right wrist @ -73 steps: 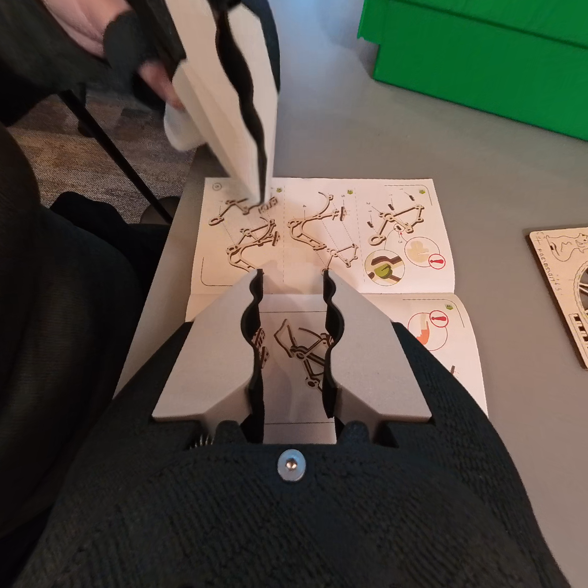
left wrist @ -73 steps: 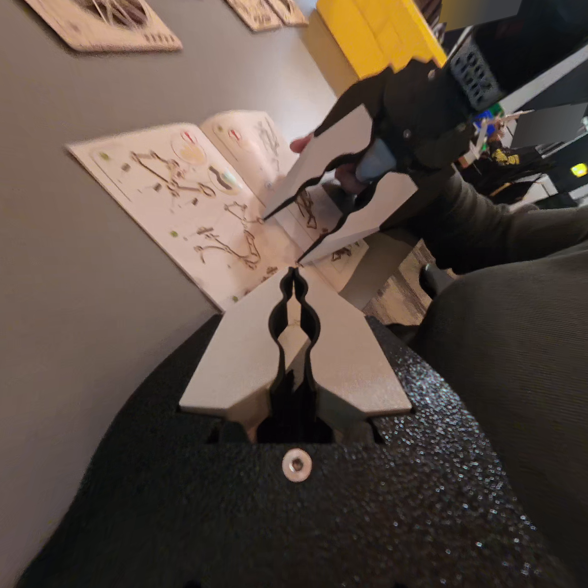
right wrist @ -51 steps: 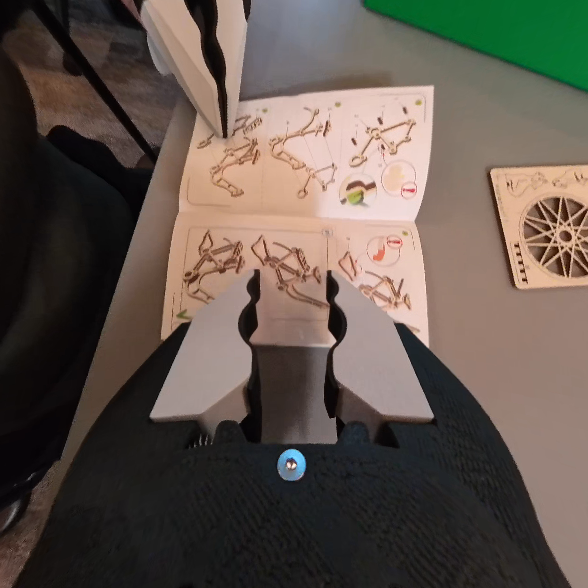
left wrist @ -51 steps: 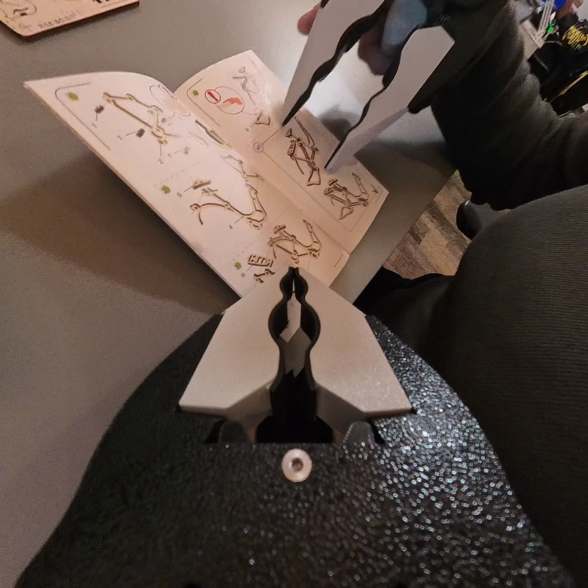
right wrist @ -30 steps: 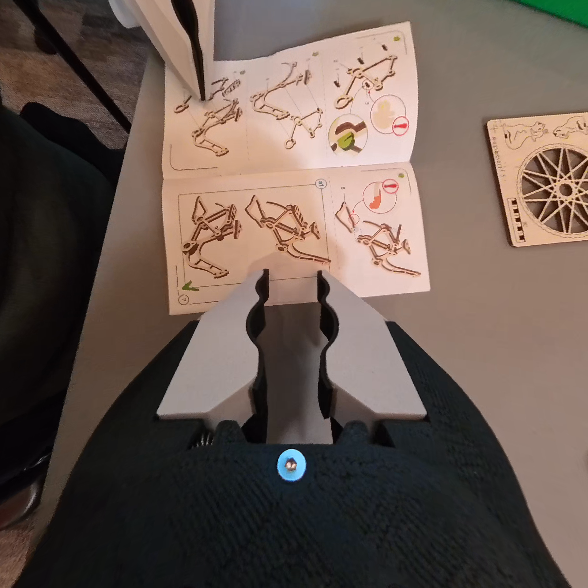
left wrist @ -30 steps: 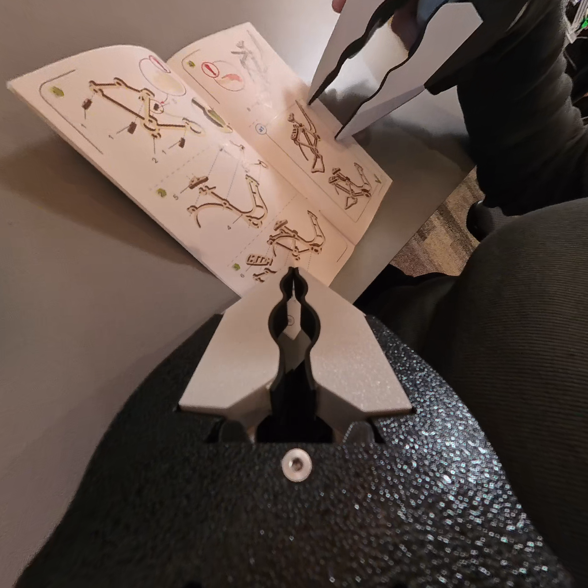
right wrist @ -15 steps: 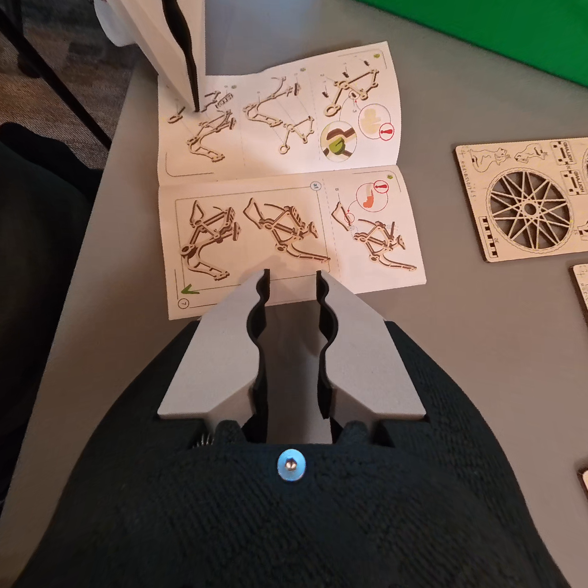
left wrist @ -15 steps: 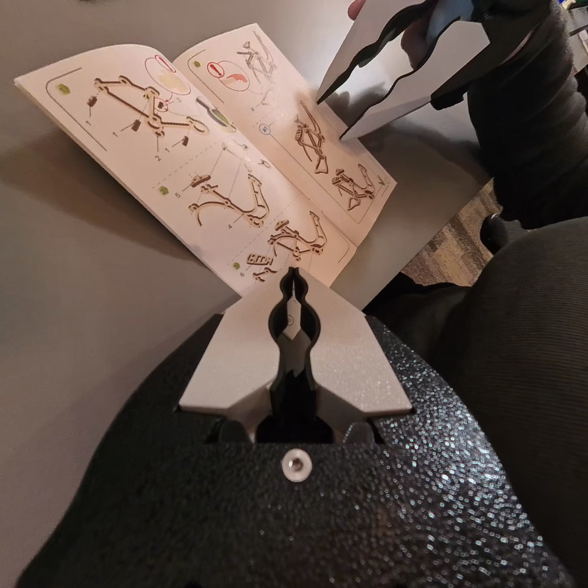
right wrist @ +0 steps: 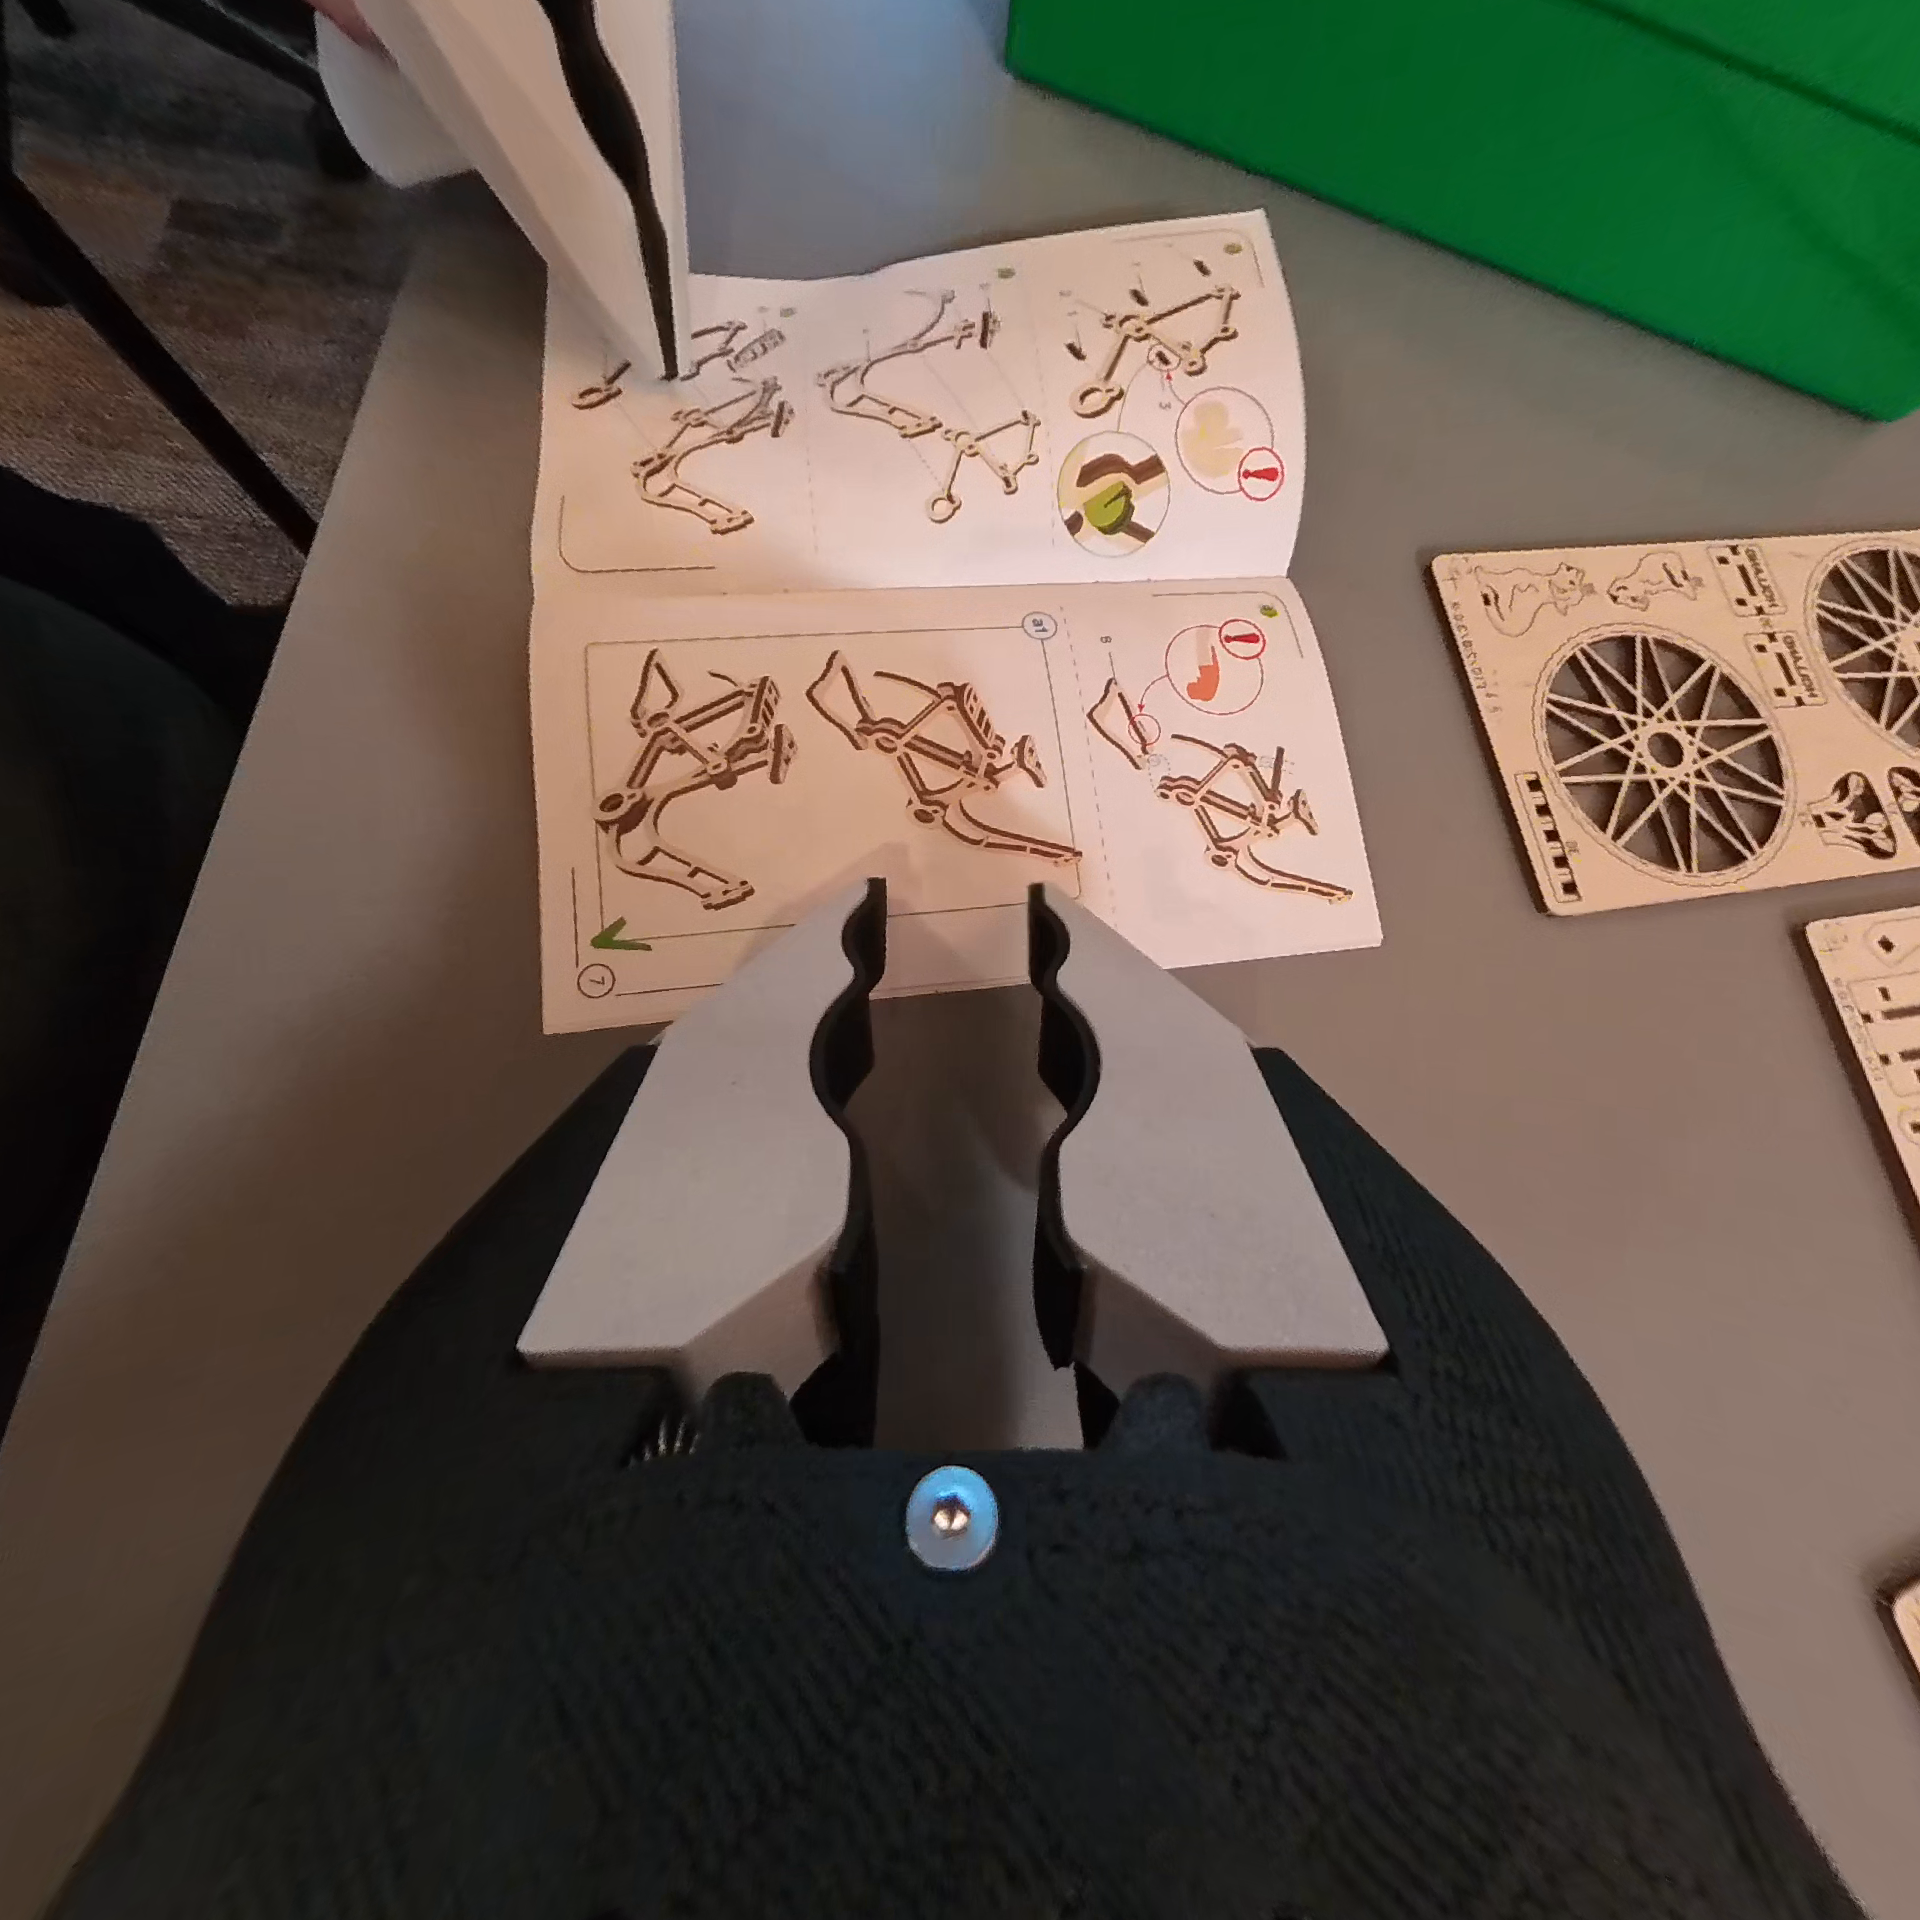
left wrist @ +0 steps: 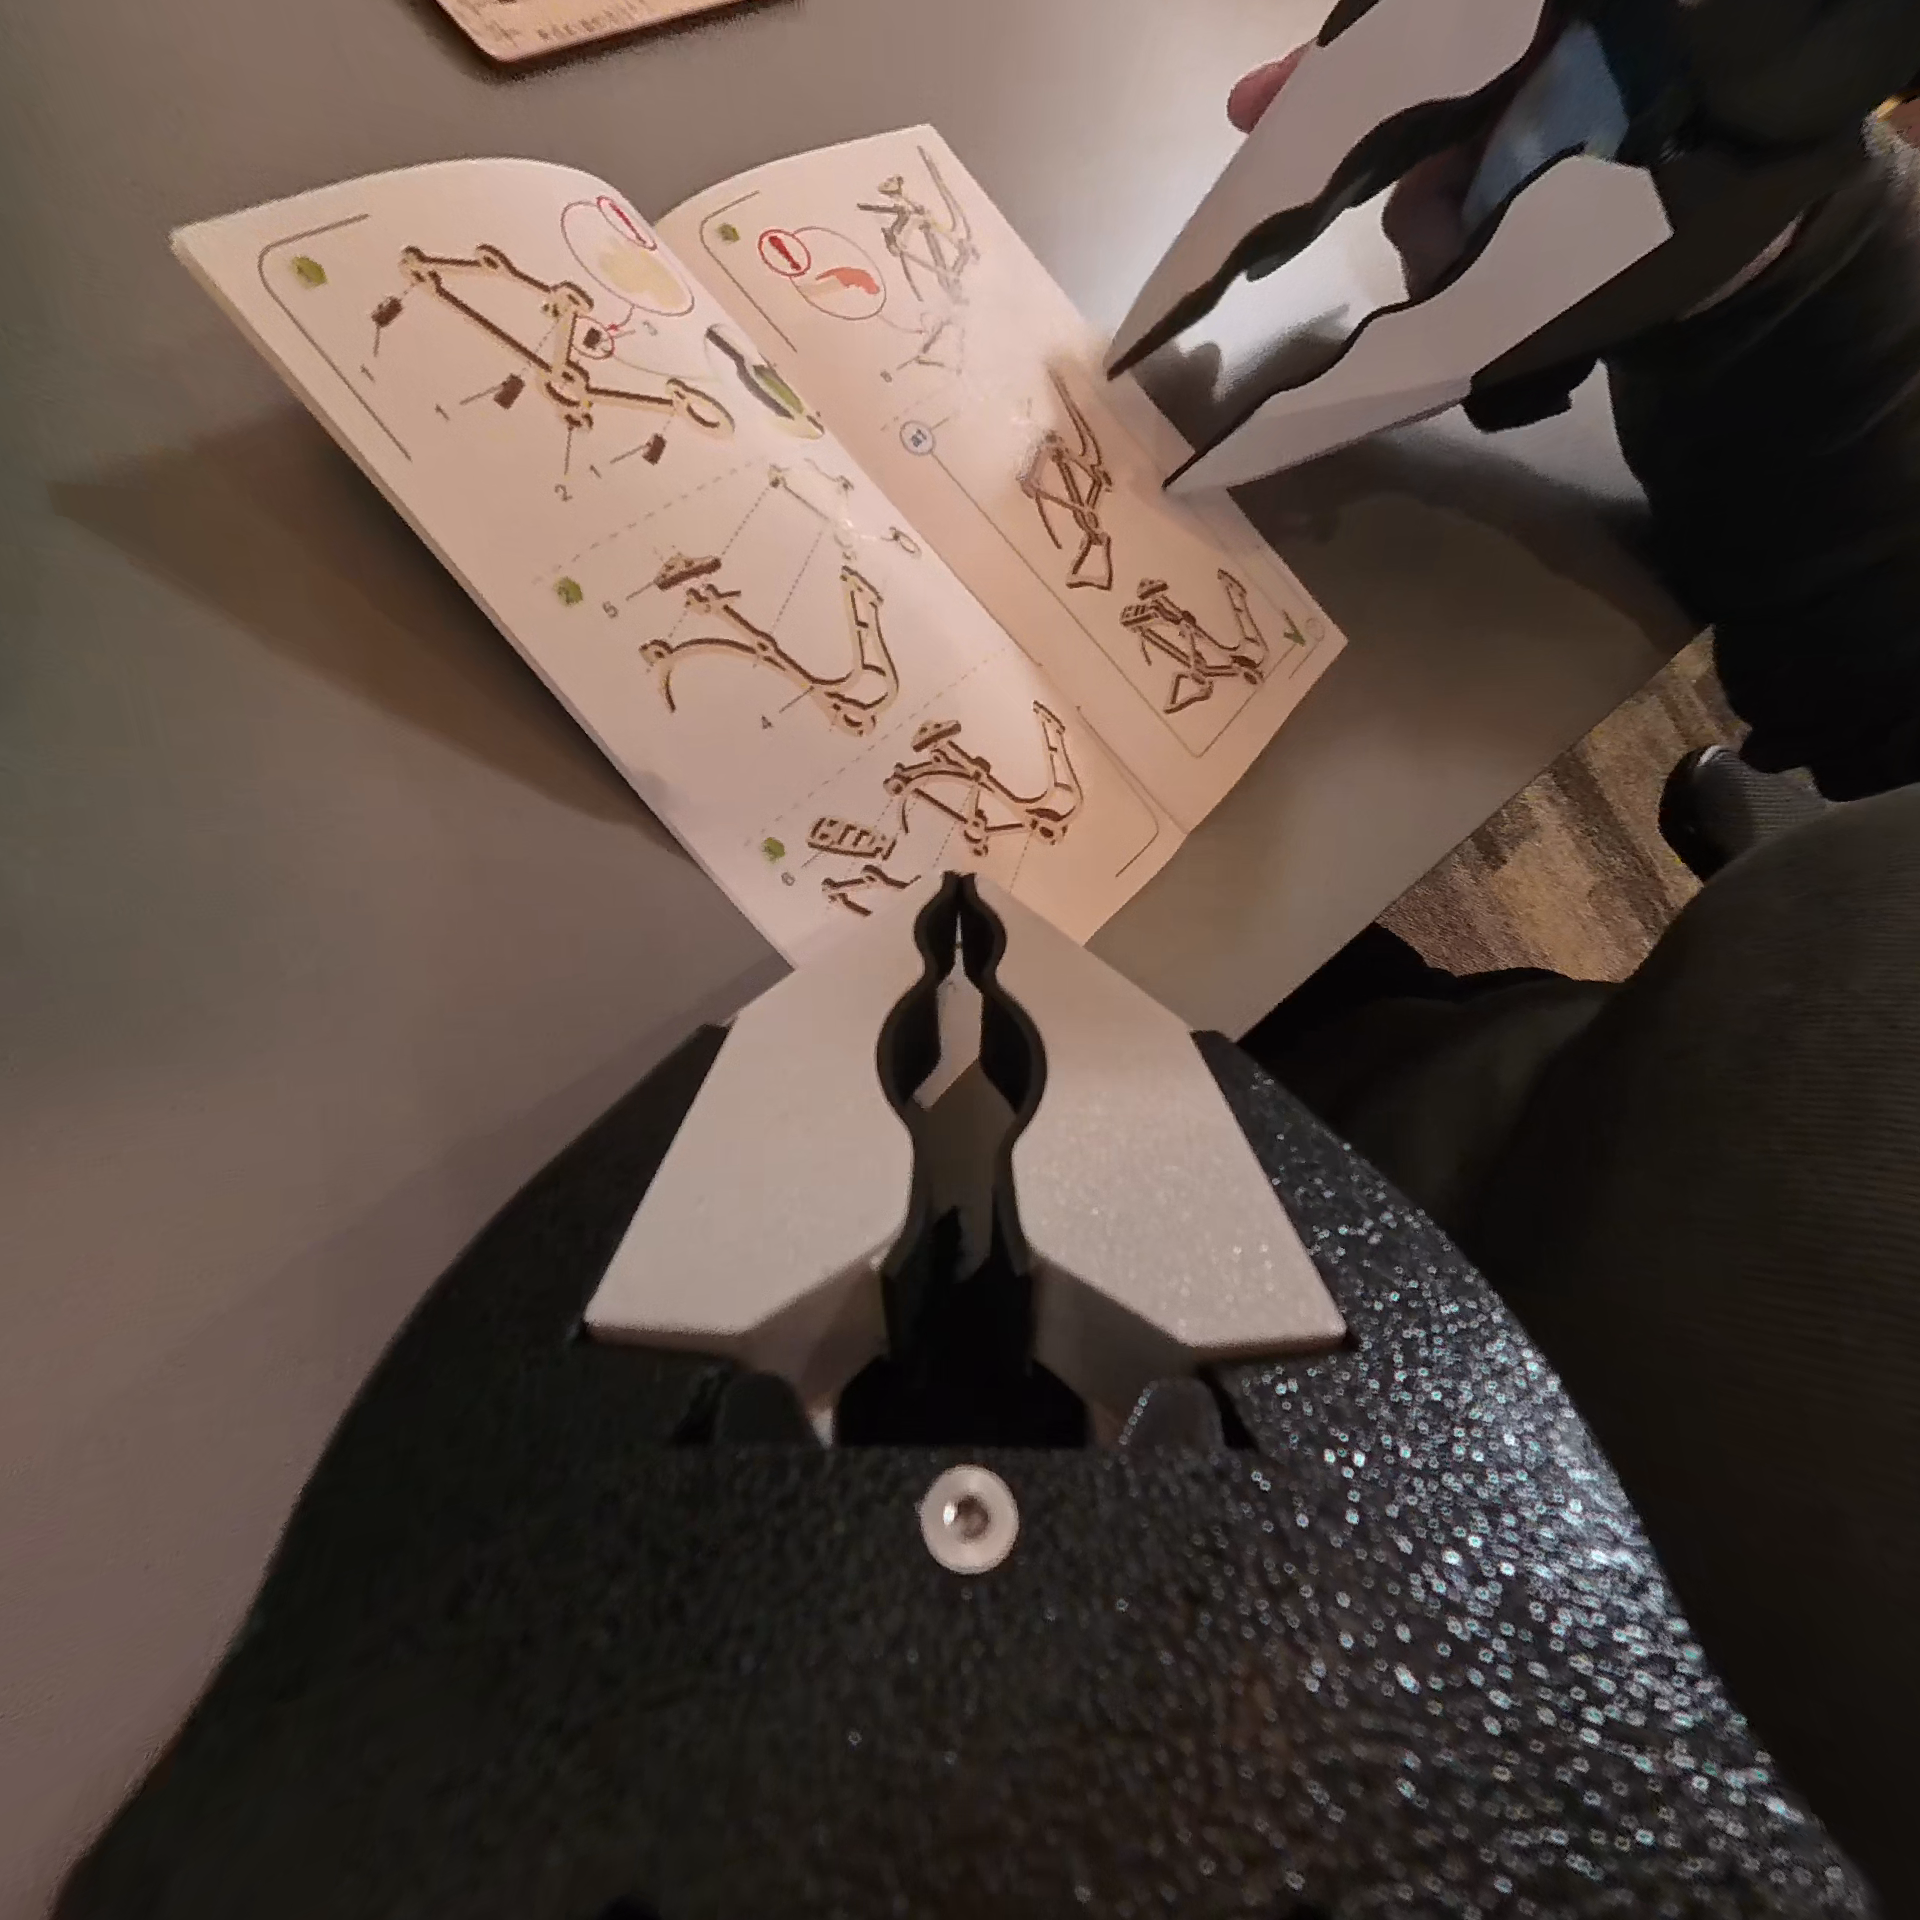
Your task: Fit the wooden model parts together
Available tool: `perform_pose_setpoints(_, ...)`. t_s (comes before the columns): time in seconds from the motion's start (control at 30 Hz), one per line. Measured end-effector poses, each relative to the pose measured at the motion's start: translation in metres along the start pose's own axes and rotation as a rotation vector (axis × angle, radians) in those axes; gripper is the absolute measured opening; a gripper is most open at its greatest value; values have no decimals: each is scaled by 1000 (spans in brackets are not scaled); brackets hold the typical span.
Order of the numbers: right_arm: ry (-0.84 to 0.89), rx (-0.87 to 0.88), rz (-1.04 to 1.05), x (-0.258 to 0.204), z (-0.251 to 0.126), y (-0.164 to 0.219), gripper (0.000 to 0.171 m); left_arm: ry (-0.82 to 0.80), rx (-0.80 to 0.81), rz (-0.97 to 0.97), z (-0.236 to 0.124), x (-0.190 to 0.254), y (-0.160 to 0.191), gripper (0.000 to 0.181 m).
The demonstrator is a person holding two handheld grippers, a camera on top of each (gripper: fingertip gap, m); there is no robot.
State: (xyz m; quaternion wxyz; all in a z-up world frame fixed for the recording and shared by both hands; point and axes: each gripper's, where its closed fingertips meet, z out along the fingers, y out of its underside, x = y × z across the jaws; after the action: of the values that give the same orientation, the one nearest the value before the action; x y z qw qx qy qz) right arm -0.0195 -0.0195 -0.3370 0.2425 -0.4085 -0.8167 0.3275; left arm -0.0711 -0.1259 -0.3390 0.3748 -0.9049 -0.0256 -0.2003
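Observation:
An open instruction booklet (right wrist: 935,644) lies flat near the table's left edge; it also shows in the left wrist view (left wrist: 790,540). Wooden part sheets with spoked wheels (right wrist: 1673,727) lie to its right. My left gripper (left wrist: 958,896) is shut, with nothing seen between its jaws. Its tips rest on the far page's left end, as the right wrist view (right wrist: 665,369) shows. My right gripper (right wrist: 951,894) is open and empty, hovering over the booklet's near edge. It also shows in the left wrist view (left wrist: 1143,426).
A green box (right wrist: 1507,156) stands at the back right. More wooden sheets (right wrist: 1870,1049) lie at the right edge, and one (left wrist: 603,21) lies beyond the booklet. The grey table's (right wrist: 343,831) left edge drops to carpet (right wrist: 156,312). My dark-clothed legs are close. The grippers' ends are close to 12 centimeters from one another.
My right gripper has pulled back from over the booklet's middle to its near edge and its jaws have narrowed a little. My left gripper stays shut on the far page.

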Motion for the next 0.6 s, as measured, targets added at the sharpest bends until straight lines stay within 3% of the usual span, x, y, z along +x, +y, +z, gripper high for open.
perform_pose_setpoints(0.6, 16, 35, 27, 0, 6, -6, 29, -88, 91, -23, -11, -16, -14, 0)
